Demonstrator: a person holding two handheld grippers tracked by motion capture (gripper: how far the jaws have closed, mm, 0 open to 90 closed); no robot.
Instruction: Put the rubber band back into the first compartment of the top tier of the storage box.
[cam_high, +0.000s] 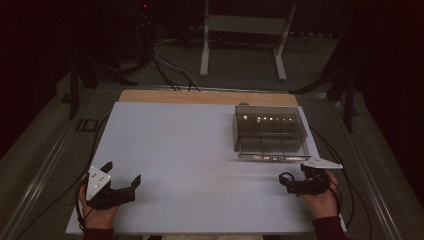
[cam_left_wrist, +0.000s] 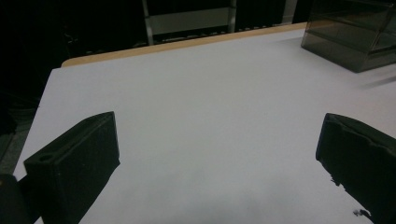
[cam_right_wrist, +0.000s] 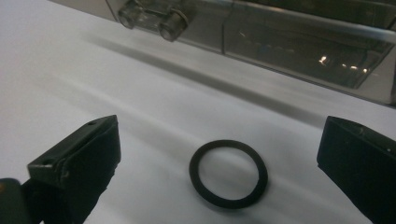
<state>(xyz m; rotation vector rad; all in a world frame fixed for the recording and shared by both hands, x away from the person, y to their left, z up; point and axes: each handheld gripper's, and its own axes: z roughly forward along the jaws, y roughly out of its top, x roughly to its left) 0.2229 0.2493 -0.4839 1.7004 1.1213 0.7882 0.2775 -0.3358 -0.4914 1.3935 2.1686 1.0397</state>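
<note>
One black ring (cam_right_wrist: 229, 173) lies flat on the white table (cam_high: 190, 160), between the two black jaws of the right gripper (cam_right_wrist: 219, 158) as the right gripper view shows it. It is a thin, round, dark band with an open middle through which the white surface shows; its edge looks smooth and even, and it casts a faint shadow toward the lower right. It touches neither jaw: both stand well off to its sides, spread wide, with nothing held. In the high view the ring shows as a small dark loop (cam_high: 285, 176) at the tip of the right gripper (cam_high: 295, 184), near the table's right front part.

Just beyond the ring stands one clear plastic box (cam_right_wrist: 299, 42), a smoky, see-through case with a lid and a latch on its near wall. In the high view the box (cam_high: 270, 131) sits at the right rear of the table, and inner partitions divide it into compartments; small bright glints show inside it.

There are two grippers, one in each of the person's hands. The left gripper (cam_high: 122, 187) rests at the table's left front corner, well apart from ring and box. Its jaws are also spread wide over bare white surface, holding nothing. From the left gripper view the box (cam_left_wrist: 355, 37) shows far off at the upper right.
</note>
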